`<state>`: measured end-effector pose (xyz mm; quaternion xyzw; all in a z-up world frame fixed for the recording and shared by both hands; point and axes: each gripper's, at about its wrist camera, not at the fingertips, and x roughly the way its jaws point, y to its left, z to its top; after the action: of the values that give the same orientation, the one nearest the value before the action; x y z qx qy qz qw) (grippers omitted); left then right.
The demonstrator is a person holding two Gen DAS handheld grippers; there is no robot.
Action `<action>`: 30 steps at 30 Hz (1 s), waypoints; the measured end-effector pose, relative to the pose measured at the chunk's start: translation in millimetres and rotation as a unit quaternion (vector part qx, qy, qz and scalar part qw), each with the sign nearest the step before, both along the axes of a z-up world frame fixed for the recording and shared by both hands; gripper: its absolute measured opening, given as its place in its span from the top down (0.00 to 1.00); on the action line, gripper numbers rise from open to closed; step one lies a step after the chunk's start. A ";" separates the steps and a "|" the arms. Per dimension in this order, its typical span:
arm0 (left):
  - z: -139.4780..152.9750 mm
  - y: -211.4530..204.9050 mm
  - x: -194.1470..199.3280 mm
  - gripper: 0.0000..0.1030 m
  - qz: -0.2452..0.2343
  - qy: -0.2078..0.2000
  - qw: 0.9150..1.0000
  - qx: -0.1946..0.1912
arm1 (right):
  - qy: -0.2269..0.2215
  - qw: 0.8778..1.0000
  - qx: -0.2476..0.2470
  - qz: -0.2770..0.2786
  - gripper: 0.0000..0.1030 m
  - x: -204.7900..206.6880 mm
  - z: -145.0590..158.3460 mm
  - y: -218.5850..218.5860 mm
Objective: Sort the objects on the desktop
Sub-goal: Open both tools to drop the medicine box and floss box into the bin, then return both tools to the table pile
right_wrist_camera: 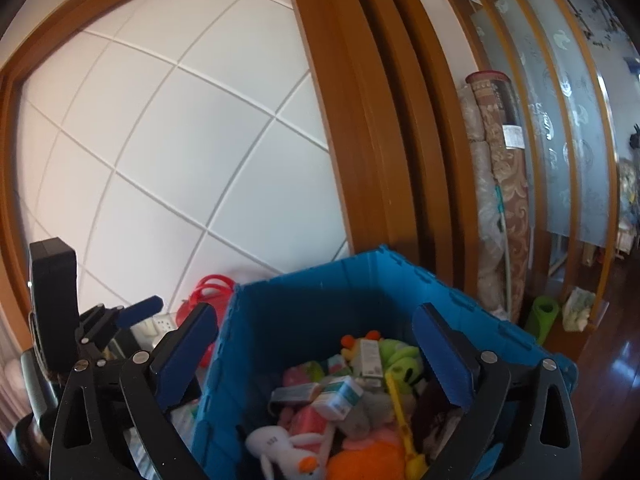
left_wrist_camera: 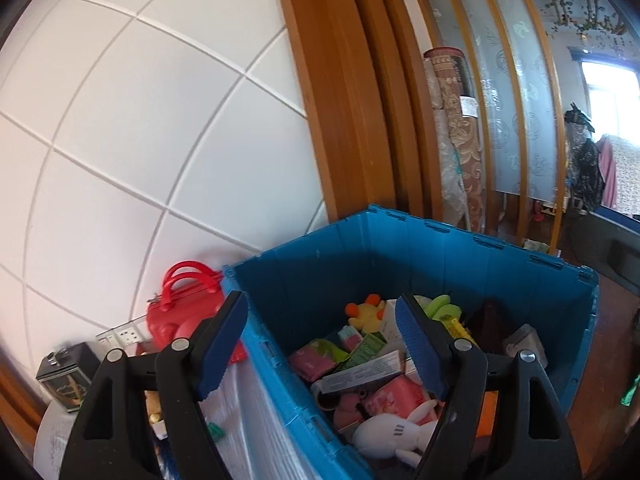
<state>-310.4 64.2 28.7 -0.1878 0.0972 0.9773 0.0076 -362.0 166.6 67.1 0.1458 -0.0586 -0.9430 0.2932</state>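
Note:
A blue plastic crate (left_wrist_camera: 400, 248) holds several toys, boxes and packets; it also shows in the right wrist view (right_wrist_camera: 320, 300). A white plush rabbit (left_wrist_camera: 392, 432) lies at its near side, also in the right wrist view (right_wrist_camera: 280, 444). A yellow duck toy (left_wrist_camera: 366, 314) and a green toy (left_wrist_camera: 440, 306) lie at the back. My left gripper (left_wrist_camera: 320, 344) is open and empty, held above the crate's near-left rim. My right gripper (right_wrist_camera: 316, 360) is open and empty above the crate. The left gripper (right_wrist_camera: 136, 310) shows at the left of the right wrist view.
A red handbag (left_wrist_camera: 180, 312) stands left of the crate against the white tiled wall (left_wrist_camera: 140, 140). A dark box (left_wrist_camera: 68, 376) and a socket strip (left_wrist_camera: 124, 334) are further left. Wooden door frames (left_wrist_camera: 340, 100), rolled carpets (left_wrist_camera: 456, 140) and a green roll (right_wrist_camera: 542, 316) stand behind.

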 end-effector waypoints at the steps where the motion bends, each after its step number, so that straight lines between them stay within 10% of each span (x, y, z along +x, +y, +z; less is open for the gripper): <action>1: -0.2 -3.0 4.0 0.26 0.007 0.003 1.000 0.001 | 0.001 1.000 0.002 0.003 0.02 4.8 -1.4 -1.4; 13: -19.2 -69.8 81.3 0.26 0.087 0.028 0.996 0.007 | 0.000 0.998 0.008 0.057 0.01 71.1 -19.8 -33.9; 30: -66.3 -266.9 182.2 0.26 0.156 -0.014 0.988 0.004 | -0.028 0.991 0.026 0.125 0.00 178.9 -43.5 -181.2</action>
<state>-128.2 -202.7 -37.5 -0.2139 0.0631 0.9643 -0.1427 -183.1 -14.6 23.6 0.1863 -0.0233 -0.8959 0.4026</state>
